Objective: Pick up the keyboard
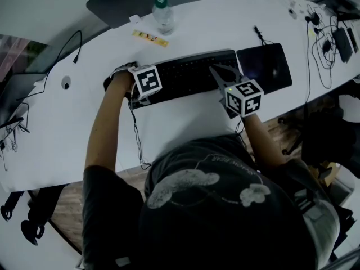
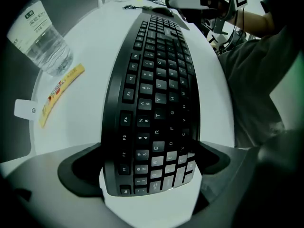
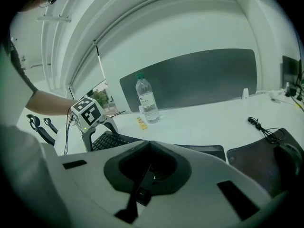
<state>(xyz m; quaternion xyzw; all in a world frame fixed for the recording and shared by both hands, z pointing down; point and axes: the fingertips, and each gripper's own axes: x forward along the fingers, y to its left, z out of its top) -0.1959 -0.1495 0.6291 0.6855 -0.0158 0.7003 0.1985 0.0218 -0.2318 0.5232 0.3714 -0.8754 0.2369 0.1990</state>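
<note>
A black keyboard (image 1: 188, 75) lies across the white table (image 1: 180, 122). My left gripper (image 1: 135, 90) points steeply down over its left end. In the left gripper view the keyboard (image 2: 154, 94) runs away from me, and its near end sits inside my left gripper (image 2: 149, 175), whose jaws stand against both long edges. My right gripper (image 1: 216, 71) hangs over the right half of the keys, shut with nothing in it. In the right gripper view its closed jaws (image 3: 140, 183) block most of the keyboard (image 3: 109, 140).
A water bottle (image 1: 163, 14) and a yellow sachet (image 1: 149, 37) lie behind the keyboard. A black mouse pad (image 1: 264, 66) lies right of it, with a small cable (image 3: 259, 125). Tangled cables (image 1: 323, 44) fill the far right. A grey panel (image 3: 190, 80) stands at the back edge.
</note>
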